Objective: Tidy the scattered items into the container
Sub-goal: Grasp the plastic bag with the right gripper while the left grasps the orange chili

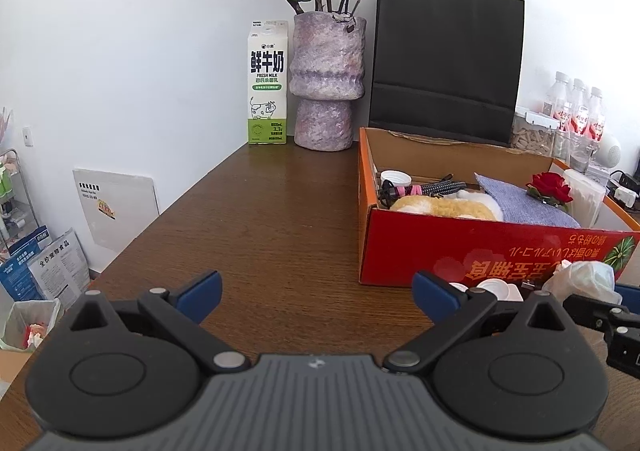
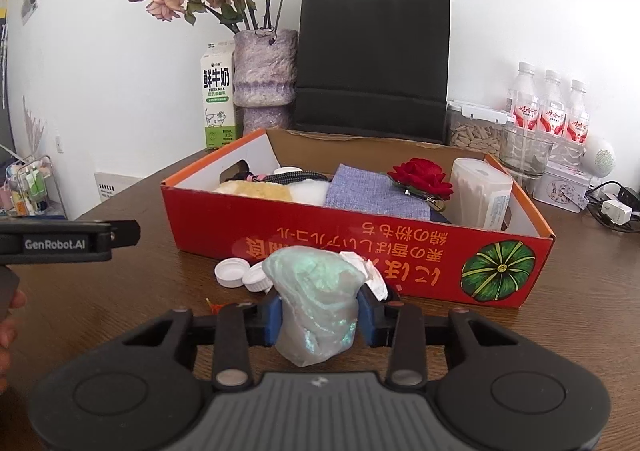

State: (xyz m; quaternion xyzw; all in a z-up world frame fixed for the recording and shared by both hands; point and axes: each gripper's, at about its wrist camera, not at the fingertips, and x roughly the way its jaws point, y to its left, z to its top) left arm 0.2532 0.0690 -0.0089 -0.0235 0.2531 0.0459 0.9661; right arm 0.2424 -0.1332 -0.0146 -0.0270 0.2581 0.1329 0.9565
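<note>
A red cardboard box (image 2: 320,229) sits on the brown table and holds a plush toy, a blue cloth pouch (image 2: 372,191), a red fabric rose (image 2: 422,177), a cable and a cotton-swab case (image 2: 480,191). My right gripper (image 2: 318,317) is shut on a crumpled translucent plastic bag (image 2: 316,303) just in front of the box. Two white bottle caps (image 2: 242,273) lie on the table to its left. My left gripper (image 1: 316,295) is open and empty over bare table, left of the box (image 1: 480,251). The bag also shows in the left wrist view (image 1: 584,279).
A milk carton (image 1: 267,91), a purple vase of dried roses (image 1: 326,83) and a black paper bag (image 1: 446,67) stand along the back wall. Water bottles (image 2: 550,107), a glass (image 2: 524,153), a jar and chargers crowd the back right. The table's left edge runs diagonally.
</note>
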